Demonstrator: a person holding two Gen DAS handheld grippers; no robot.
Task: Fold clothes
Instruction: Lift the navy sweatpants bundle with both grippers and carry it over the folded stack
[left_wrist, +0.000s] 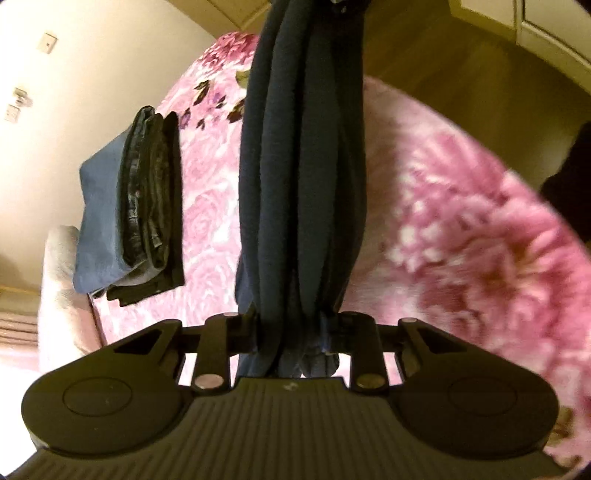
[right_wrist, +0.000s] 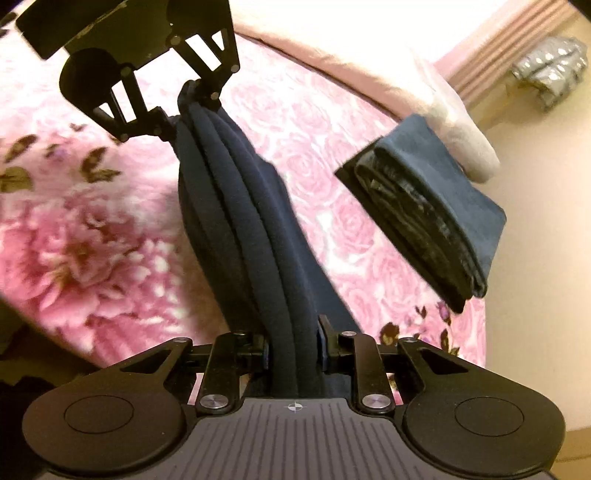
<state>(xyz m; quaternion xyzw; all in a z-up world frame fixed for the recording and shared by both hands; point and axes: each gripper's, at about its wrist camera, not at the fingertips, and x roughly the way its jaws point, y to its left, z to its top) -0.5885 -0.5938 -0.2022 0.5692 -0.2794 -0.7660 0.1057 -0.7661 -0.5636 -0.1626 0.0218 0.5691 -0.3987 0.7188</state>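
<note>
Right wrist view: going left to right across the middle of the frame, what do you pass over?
Pink floral blanket → dark navy garment, stretched between the left gripper at the top and the right gripper at the bottom → stack of folded clothes → cream wall.

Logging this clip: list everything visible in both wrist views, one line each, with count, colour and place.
Folded garment: one, navy, bunched in layers and stretched between both grippers above the bed.
Stack of folded clothes: one, blue and black, on the blanket near the bed's edge.
Floral blanket: one, pink, covering the bed.
Pillow: one, pale, beside the stack.
Wooden floor: brown, beyond the bed.
Silver object: one, by the wall; cannot identify.
Left gripper: black, clamping the garment.
Right gripper: black, clamping the other end.
</note>
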